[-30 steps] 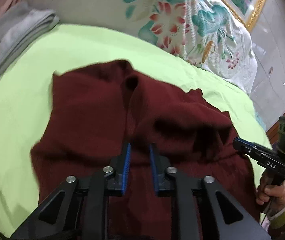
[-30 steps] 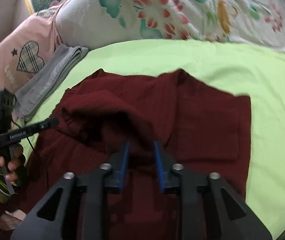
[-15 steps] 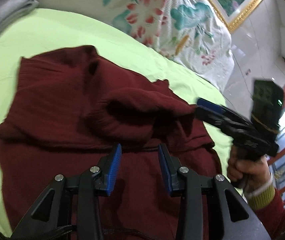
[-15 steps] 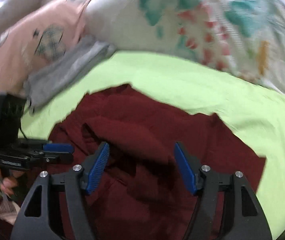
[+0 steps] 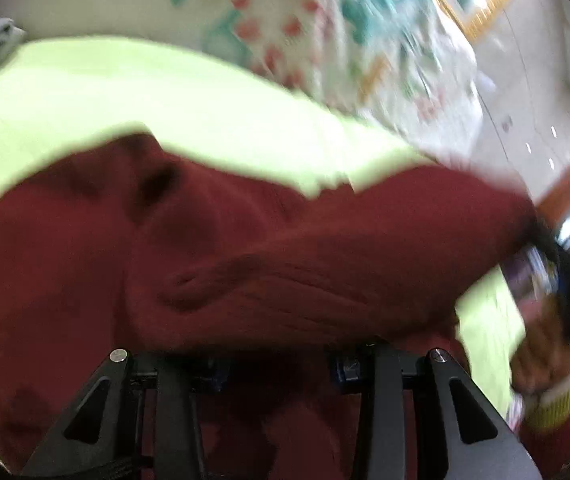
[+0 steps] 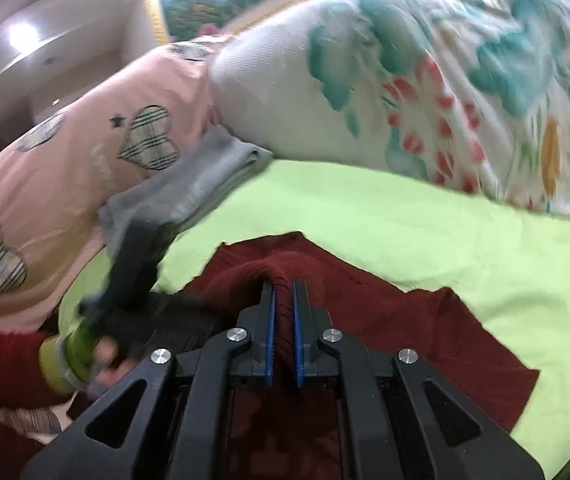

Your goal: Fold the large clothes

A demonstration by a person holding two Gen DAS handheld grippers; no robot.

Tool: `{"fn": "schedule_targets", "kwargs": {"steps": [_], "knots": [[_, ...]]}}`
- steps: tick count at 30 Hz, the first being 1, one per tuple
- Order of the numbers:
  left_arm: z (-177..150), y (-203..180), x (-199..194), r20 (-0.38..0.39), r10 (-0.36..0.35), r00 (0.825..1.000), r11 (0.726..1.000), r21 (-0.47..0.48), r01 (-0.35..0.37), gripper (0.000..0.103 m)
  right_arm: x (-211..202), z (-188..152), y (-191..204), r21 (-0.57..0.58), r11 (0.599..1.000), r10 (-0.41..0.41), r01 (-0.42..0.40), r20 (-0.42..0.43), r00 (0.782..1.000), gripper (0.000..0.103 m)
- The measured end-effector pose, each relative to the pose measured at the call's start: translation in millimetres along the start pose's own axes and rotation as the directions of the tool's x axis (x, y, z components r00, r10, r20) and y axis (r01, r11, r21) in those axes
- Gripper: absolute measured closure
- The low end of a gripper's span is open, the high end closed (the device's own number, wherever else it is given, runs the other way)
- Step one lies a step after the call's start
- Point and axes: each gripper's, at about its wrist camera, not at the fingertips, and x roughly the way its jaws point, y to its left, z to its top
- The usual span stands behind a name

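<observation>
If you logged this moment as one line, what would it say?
task: fold large clothes | right gripper: shut on maroon sweater | left gripper: open, fingertips under cloth | surface: green sheet

The bed is viewed low and close along each gripper's fingers toward the floral quilt [image 5: 337,40] [image 6: 425,92], with the maroon sweater [image 5: 245,260] [image 6: 385,312] and green sheet [image 5: 125,92] [image 6: 405,232] shared.

Green bed [image 6: 405,232] — maroon garment [image 6: 425,340], grey cloth [image 6: 205,176] (folded), floral pillow [image 6: 325,92].
</observation>
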Motion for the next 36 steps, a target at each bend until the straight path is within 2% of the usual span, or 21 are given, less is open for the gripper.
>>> {"fn": "schedule_targets", "kwargs": {"steps": [4, 7, 8, 9, 11, 12, 15, 18, 21, 22, 24, 26, 27, 28, 29, 30, 31, 32, 34, 36], "knots": [[0.3, 21.7, -18.3, 0.050, 0.023, 0.999, 0.998, -0.053, -0.020, 0.066, 9.9, -30.6, 10.3, -0.030, 0.999, 0.017, -0.021, -0.104, 0.994, 0.095], [-27.0, 41.4, -27.9, 0.010, 0.051, 0.999, 0.995, -0.081, -0.050, 0.066, 29.2, -63.2, 13.0, 0.011, 0.999, 0.051, -0.049, -0.197, 0.979, 0.092], [-36.3, 48.3, -31.0, -0.006, 0.056, 0.998, 0.994, -0.089, -0.057, 0.066, 35.2, -73.8, 12.9, 0.044, 0.997, 0.069, -0.061, -0.224, 0.972, 0.090], [-45.4, 55.1, -35.3, -0.018, 0.059, 0.998, 0.993, -0.101, -0.060, 0.066, 38.7, -80.8, 12.1, 0.071, 0.995, 0.086, -0.071, -0.237, 0.968, 0.080], [-60.1, 66.3, -46.6, -0.021, 0.047, 0.999, 0.989, -0.136, -0.049, 0.066, 38.2, -93.1, 12.2, 0.123, 0.989, 0.107, -0.079, -0.237, 0.966, 0.067], [-62.7, 69.1, -51.2, -0.017, 0.038, 0.999, 0.988, -0.149, -0.040, 0.064, 35.1, -94.8, 11.4, 0.140, 0.987, 0.107, -0.077, -0.224, 0.969, 0.063], [-62.9, 74.7, -67.0, 0.023, 0.006, 1.000, 0.982, -0.189, -0.001, 0.056, 17.7, -92.8, -3.7, 0.248, 0.966, 0.109, -0.073, -0.132, 0.985, 0.063], [-49.5, 68.3, -72.3, 0.050, -0.041, 0.998, 0.978, -0.203, 0.050, 0.040, 9.2, -87.0, -39.7, 0.402, 0.915, 0.004, 0.027, -0.075, 0.997, 0.063], [-35.0, 57.3, -66.9, 0.046, -0.068, 0.997, 0.977, -0.197, 0.076, 0.031, 14.6, -87.1, -70.5, 0.511, 0.844, -0.120, 0.164, -0.118, 0.986, 0.063], [-30.3, 53.4, -63.1, 0.044, -0.068, 0.997, 0.979, -0.191, 0.075, 0.030, 18.0, -88.6, -80.6, 0.548, 0.817, -0.135, 0.182, -0.124, 0.983, 0.063], [-20.6, 44.8, -49.6, 0.023, -0.058, 0.998, 0.981, -0.183, 0.061, 0.026, 26.5, -90.2, -88.9, 0.585, 0.791, -0.129, 0.179, -0.127, 0.983, 0.063], [-16.8, 41.5, -32.6, -0.025, -0.030, 0.999, 0.984, -0.177, 0.025, 0.027, 42.1, -88.2, -86.8, 0.575, 0.794, -0.121, 0.198, -0.170, 0.978, 0.063], [-18.0, 41.7, -26.8, -0.046, -0.005, 0.999, 0.985, -0.171, -0.003, 0.030, 51.8, -89.8, -85.3, 0.570, 0.794, -0.116, 0.213, -0.202, 0.972, 0.063], [-20.5, 43.2, -20.6, -0.067, 0.035, 0.997, 0.986, -0.160, -0.046, 0.044, 58.1, -92.5, -84.7, 0.575, 0.790, -0.107, 0.213, -0.214, 0.971, 0.063], [-24.3, 46.2, -17.0, -0.078, 0.043, 0.996, 0.986, -0.155, -0.055, 0.054, 61.8, -97.4, -84.7, 0.584, 0.784, -0.096, 0.212, -0.223, 0.970, 0.065], [-30.9, 52.8, -13.4, -0.095, 0.025, 0.995, 0.986, -0.161, -0.041, 0.077, 64.7, -100.1, -84.4, 0.588, 0.781, -0.089, 0.210, -0.228, 0.969, 0.083], [-36.7, 58.8, -12.2, -0.104, 0.014, 0.995, 0.985, -0.167, -0.031, 0.086, 63.0, -102.6, -83.3, 0.591, 0.779, -0.092, 0.210, -0.224, 0.970, 0.098], [-42.3, 64.5, -13.9, -0.096, 0.000, 0.995, 0.985, -0.171, -0.017, 0.088, 57.5, -103.2, -84.0, 0.599, 0.773, -0.106, 0.211, -0.206, 0.973, 0.099], [-48.9, 69.3, -22.0, -0.068, -0.023, 0.997, 0.985, -0.172, 0.011, 0.092, 30.2, -96.5, -86.2, 0.620, 0.762, -0.155, 0.186, -0.104, 0.982, 0.099], [-50.3, 65.9, -29.3, -0.045, -0.021, 0.999, 0.989, -0.148, 0.015, 0.096, -0.1, -87.9, -85.0, 0.625, 0.762, -0.218, 0.170, 0.001, 0.976, 0.099]]}}
